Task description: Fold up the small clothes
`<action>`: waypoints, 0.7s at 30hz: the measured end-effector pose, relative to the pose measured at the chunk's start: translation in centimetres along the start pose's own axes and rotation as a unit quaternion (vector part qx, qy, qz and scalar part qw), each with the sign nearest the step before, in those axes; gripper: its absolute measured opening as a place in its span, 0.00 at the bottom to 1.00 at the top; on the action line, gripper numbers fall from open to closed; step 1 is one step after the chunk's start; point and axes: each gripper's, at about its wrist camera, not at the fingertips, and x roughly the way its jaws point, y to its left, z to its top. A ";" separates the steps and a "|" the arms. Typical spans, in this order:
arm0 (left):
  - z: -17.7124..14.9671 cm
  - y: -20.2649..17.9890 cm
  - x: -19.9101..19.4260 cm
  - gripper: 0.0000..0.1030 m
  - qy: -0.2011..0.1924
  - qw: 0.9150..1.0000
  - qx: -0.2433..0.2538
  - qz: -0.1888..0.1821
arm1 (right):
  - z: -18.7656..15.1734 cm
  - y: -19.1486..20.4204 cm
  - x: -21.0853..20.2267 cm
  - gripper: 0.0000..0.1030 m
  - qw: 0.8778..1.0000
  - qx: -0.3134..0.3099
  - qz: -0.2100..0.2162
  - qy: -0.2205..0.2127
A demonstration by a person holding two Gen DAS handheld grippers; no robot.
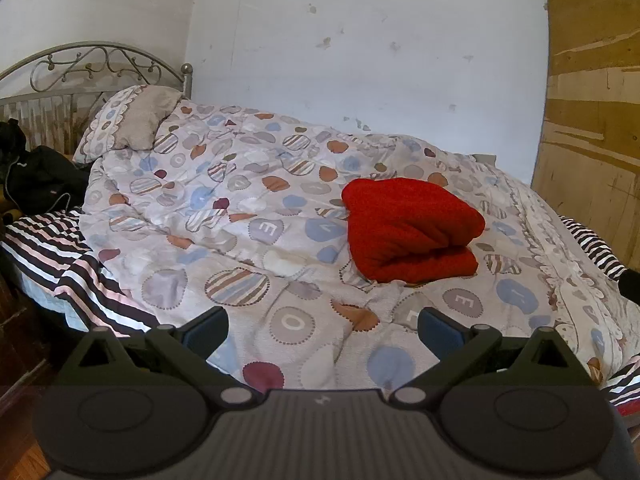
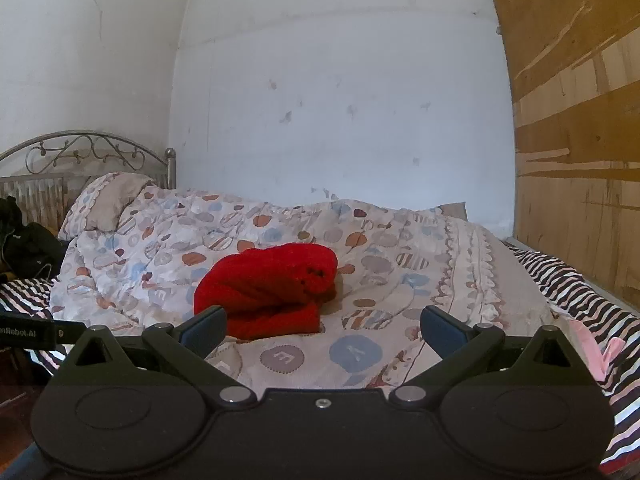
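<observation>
A red knitted garment (image 1: 412, 228) lies folded into a thick bundle on the patterned quilt (image 1: 240, 240) of a bed. In the right wrist view the garment (image 2: 268, 288) sits just beyond my left fingertip. My left gripper (image 1: 322, 326) is open and empty, held above the quilt's near part, short of the garment. My right gripper (image 2: 323, 326) is open and empty, also short of the garment, which lies ahead and slightly left.
A pillow (image 1: 128, 124) and metal headboard (image 1: 92, 64) are at the far left. Dark clothing (image 1: 36, 172) lies beside the pillow. A striped sheet (image 1: 68, 264) shows at the bed's edges. A wooden board (image 1: 592, 100) stands at the right. A pink cloth (image 2: 588, 344) lies at the right.
</observation>
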 end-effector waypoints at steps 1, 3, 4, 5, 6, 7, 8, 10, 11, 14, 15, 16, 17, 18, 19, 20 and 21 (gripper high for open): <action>-0.1 0.0 0.0 1.00 0.000 1.000 0.000 0.000 | 0.0 0.1 0.0 1.00 1.000 0.001 0.000 -0.001; -0.1 0.1 -0.1 1.00 0.001 1.000 0.000 0.001 | 0.0 0.2 0.0 1.00 1.000 0.002 0.001 -0.001; -0.1 0.0 -0.2 1.00 0.001 1.000 0.000 0.002 | -0.1 0.2 0.0 1.00 1.000 0.001 0.002 0.000; -0.1 0.0 -0.2 1.00 0.002 1.000 0.000 0.002 | -0.1 0.2 0.0 1.00 1.000 0.000 0.002 0.001; -0.1 0.1 -0.2 1.00 0.002 1.000 0.001 0.003 | -0.1 0.2 0.0 1.00 1.000 -0.001 0.002 0.001; -0.1 0.1 -0.3 1.00 0.002 1.000 0.002 0.003 | 0.0 0.2 0.0 1.00 1.000 0.000 0.002 0.001; -0.1 0.1 -0.3 1.00 0.000 1.000 0.001 0.002 | 0.0 0.2 0.0 1.00 1.000 0.000 0.003 0.001; -0.2 0.1 -0.2 1.00 0.000 1.000 0.000 0.004 | 0.0 0.2 0.1 1.00 1.000 0.002 0.002 0.000; -0.2 0.1 -0.2 1.00 0.001 1.000 0.000 0.004 | -0.1 0.2 0.1 1.00 1.000 0.002 0.001 0.000; -0.3 0.1 0.0 1.00 0.005 1.000 0.000 0.006 | -0.1 0.2 0.0 1.00 1.000 0.004 0.002 -0.002; -0.3 0.1 0.1 1.00 0.006 1.000 0.000 0.007 | -0.1 0.2 -0.1 1.00 1.000 0.007 0.004 -0.003; -0.3 0.0 0.1 1.00 0.007 1.000 0.000 0.008 | -0.1 0.2 -0.1 1.00 1.000 0.009 0.008 -0.004; -0.4 0.0 0.2 1.00 0.007 1.000 0.000 0.007 | -0.1 0.1 -0.2 1.00 1.000 0.011 0.011 -0.006; -0.4 0.0 0.2 1.00 0.008 1.000 0.001 0.007 | -0.1 0.2 -0.2 1.00 1.000 0.012 0.014 -0.009; -0.4 0.0 0.2 1.00 0.009 1.000 0.000 0.007 | -0.1 0.1 -0.3 1.00 1.000 0.012 0.014 -0.009; -0.5 -0.1 0.2 1.00 0.009 1.000 0.000 0.007 | 0.0 0.2 -0.3 1.00 1.000 0.011 0.014 -0.008; -0.5 -0.1 0.3 1.00 0.011 1.000 0.000 0.006 | 0.0 0.2 -0.2 1.00 1.000 0.008 0.014 -0.007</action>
